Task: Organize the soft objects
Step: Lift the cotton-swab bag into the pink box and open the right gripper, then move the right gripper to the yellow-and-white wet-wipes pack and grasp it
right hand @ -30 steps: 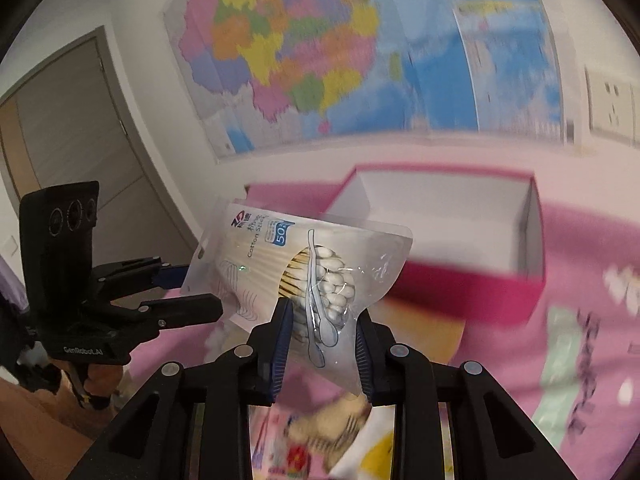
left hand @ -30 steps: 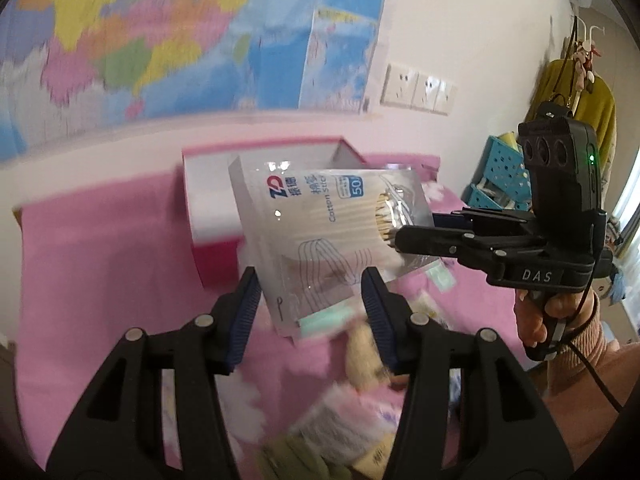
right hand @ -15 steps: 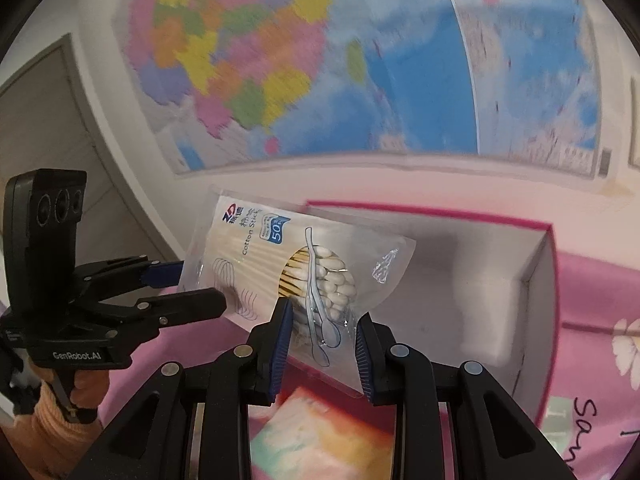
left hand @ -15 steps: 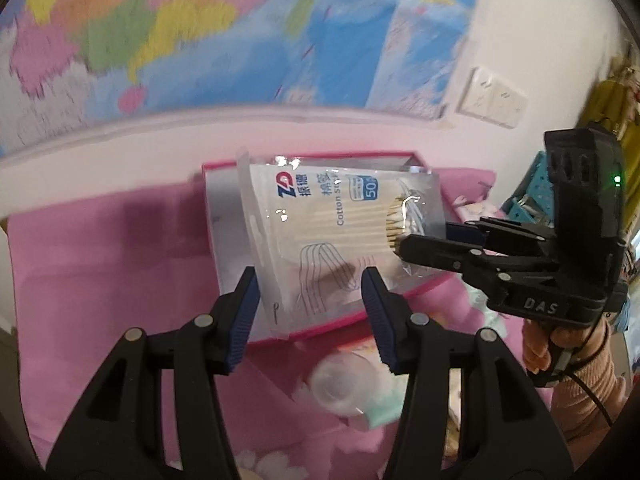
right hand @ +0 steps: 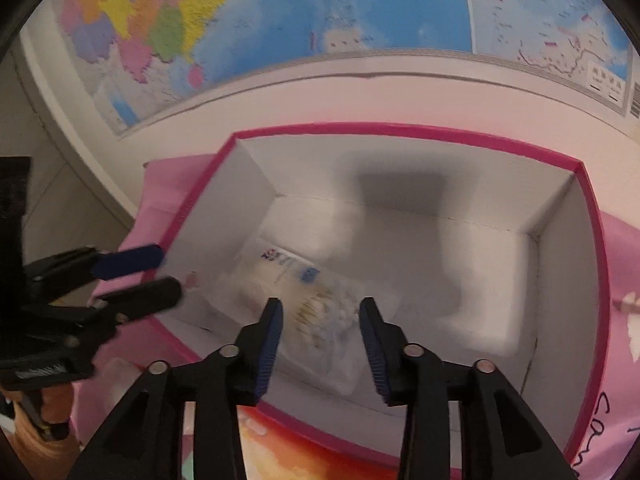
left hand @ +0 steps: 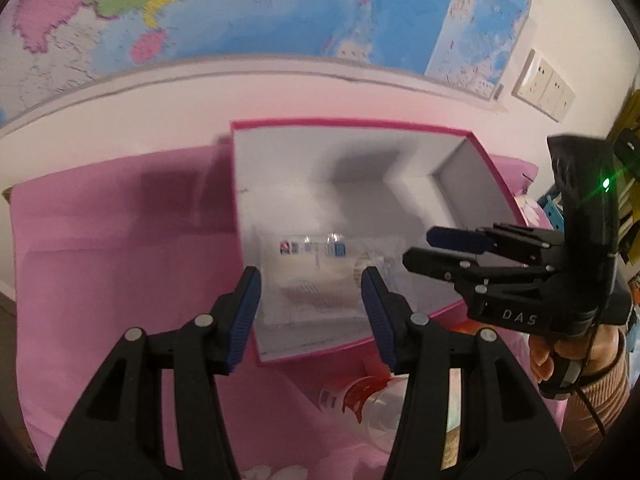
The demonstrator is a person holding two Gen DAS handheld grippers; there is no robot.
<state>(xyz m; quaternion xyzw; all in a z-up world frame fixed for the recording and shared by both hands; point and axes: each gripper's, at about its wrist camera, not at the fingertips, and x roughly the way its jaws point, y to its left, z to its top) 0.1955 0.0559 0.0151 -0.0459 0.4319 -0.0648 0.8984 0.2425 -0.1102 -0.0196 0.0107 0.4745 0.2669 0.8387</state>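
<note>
Lying blurred on the floor of the pink-rimmed white box (right hand: 400, 136), cotton swab bag (right hand: 308, 300) sits free below both tools. Right gripper (right hand: 320, 340) jaws opening, nothing pinched, bag under them. Left gripper (left hand: 311, 308) jaws apart, empty, over box's near-left corner. Pink cloth (left hand: 120, 260) underneath.

**Open box, mostly free inside; clutter at near edge**

Pink-rimmed box (right hand: 400, 130) open at top, access from above unblocked. Bag of cotton swabs (right hand: 308, 300) lies on the floor at its near-left part; right half and far side bare. Four upright walls limit sideways entry. Left gripper (left hand: 310, 292) and right gripper (right hand: 320, 320) both hang over the near wall, jaws apart, right gripper's opening, crowding that side. Wall map (left hand: 280, 8) close behind box. Clear bottle (left hand: 372, 400) lies just outside near wall on pink cloth (left hand: 120, 260); cloth left of box free.
</note>
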